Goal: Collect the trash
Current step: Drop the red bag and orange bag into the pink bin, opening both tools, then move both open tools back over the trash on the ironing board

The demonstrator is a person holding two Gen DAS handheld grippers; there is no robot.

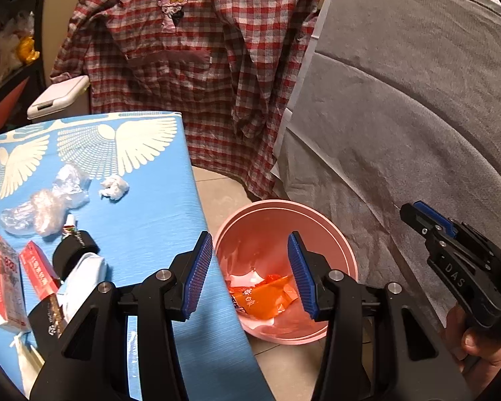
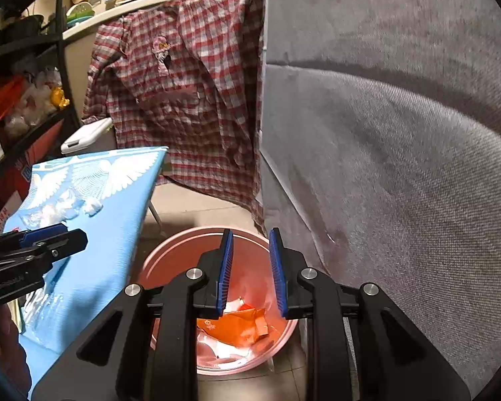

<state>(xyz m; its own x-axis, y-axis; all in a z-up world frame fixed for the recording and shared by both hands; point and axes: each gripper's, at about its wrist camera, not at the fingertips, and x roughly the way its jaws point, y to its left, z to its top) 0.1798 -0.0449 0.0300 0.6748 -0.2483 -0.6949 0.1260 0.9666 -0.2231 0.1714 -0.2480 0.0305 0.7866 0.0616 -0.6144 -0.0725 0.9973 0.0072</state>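
A pink bucket (image 1: 317, 214) (image 2: 170, 244) stands on the floor beside a blue table (image 1: 143, 227) (image 2: 100, 234). An orange wrapper (image 1: 264, 297) (image 2: 240, 327) lies in the bucket on some pale scraps. My left gripper (image 1: 250, 244) (image 2: 73, 237) hangs open and empty over the table's edge and the bucket. My right gripper (image 2: 251, 234) (image 1: 427, 214) hovers above the bucket with its jaws a little apart and nothing between them. On the table lie crumpled clear plastic (image 1: 46, 207), a white tissue wad (image 1: 114, 187), two red and white cartons (image 1: 3, 280) and a black item (image 1: 71, 250).
A red plaid shirt (image 1: 200, 67) (image 2: 183, 83) hangs behind the bucket. Grey fabric (image 1: 400, 100) (image 2: 384, 133) fills the right side. A white lidded bin (image 1: 58, 95) sits behind the table, and a cluttered dark shelf (image 2: 16, 100) stands at the left. The floor is tiled.
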